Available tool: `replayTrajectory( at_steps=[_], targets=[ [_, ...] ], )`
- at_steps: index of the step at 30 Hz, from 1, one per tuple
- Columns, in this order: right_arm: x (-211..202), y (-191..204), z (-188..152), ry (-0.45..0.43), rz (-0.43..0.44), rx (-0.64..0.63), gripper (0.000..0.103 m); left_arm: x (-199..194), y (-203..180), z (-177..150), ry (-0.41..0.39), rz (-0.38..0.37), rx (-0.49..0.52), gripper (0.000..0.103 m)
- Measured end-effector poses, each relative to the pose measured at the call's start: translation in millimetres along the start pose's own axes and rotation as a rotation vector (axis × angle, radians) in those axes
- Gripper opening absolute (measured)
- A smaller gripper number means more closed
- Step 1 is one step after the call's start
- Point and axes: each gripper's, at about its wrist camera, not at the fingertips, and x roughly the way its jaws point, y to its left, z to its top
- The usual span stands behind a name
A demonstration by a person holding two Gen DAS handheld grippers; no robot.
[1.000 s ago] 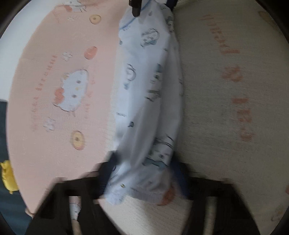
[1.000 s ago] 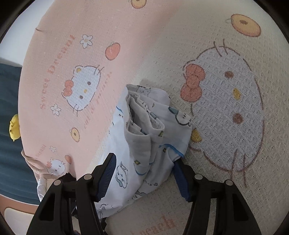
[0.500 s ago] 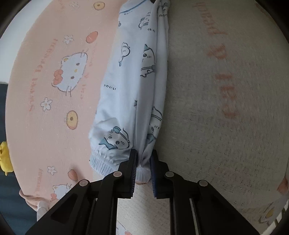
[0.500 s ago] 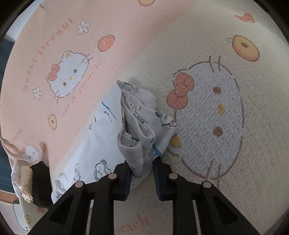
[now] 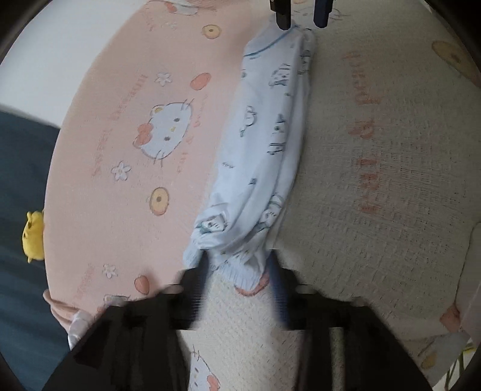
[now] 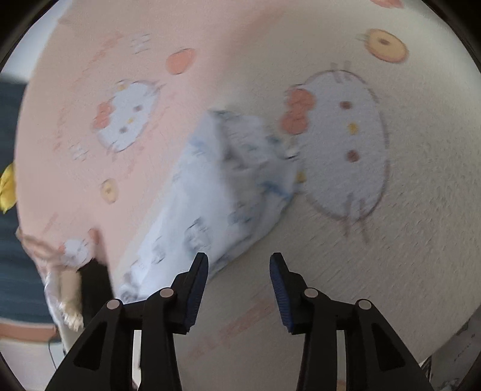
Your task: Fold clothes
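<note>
A pale blue printed garment (image 5: 258, 156) lies folded into a long strip on the pink and cream cartoon-cat blanket (image 5: 120, 186). My left gripper (image 5: 237, 285) is blurred at the strip's near cuffed end. Its jaws are opening, and the cuff (image 5: 240, 270) lies loose between the tips. At the strip's far end, the two fingertips of my right gripper (image 5: 300, 15) hang apart just above the cloth. In the right wrist view, my right gripper (image 6: 237, 270) is opening with nothing between its fingers. The bunched end of the garment (image 6: 228, 180) lies ahead and to the left.
A yellow plush toy (image 5: 33, 237) sits on a dark blue surface (image 5: 21, 180) beyond the blanket's left edge. A pinkish lace-trimmed cloth (image 6: 60, 285) hangs at the blanket's near left corner. Cream blanket (image 6: 360, 270) stretches to the right of the garment.
Half a second ago both grippers were shut on the garment's two ends. Both have now let go, opened and drawn back a little, and the strip lies on the blanket.
</note>
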Motion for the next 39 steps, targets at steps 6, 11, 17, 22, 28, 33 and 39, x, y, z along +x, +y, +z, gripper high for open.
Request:
replayTrajectory(
  at_steps=[6,11,17,22,28,33,39],
  targets=[
    [23,50,-27,0.028,0.132,-0.103,0.042,-6,10,-4,-0.075,0.101,0.045,0.07],
    [49,63,-36,0.098,0.165,-0.092,0.042,2,17,-4,-0.107,0.072,0.108,0.07],
    [69,57,-41,0.171,0.184,0.0,0.042,13,23,-8,-0.124,-0.03,0.189,0.042],
    [78,61,-39,0.185,0.139,-0.012,0.042,22,29,-8,-0.094,-0.108,0.201,0.033],
    [84,74,-35,0.154,0.054,-0.129,0.025,41,25,-11,-0.01,-0.208,0.218,0.012],
    [81,91,-38,0.139,-0.034,-0.272,0.005,35,22,-11,-0.022,-0.197,0.226,0.011],
    [91,73,-41,0.216,-0.145,-0.248,0.0,40,23,-13,0.018,-0.223,0.188,0.01]
  ],
)
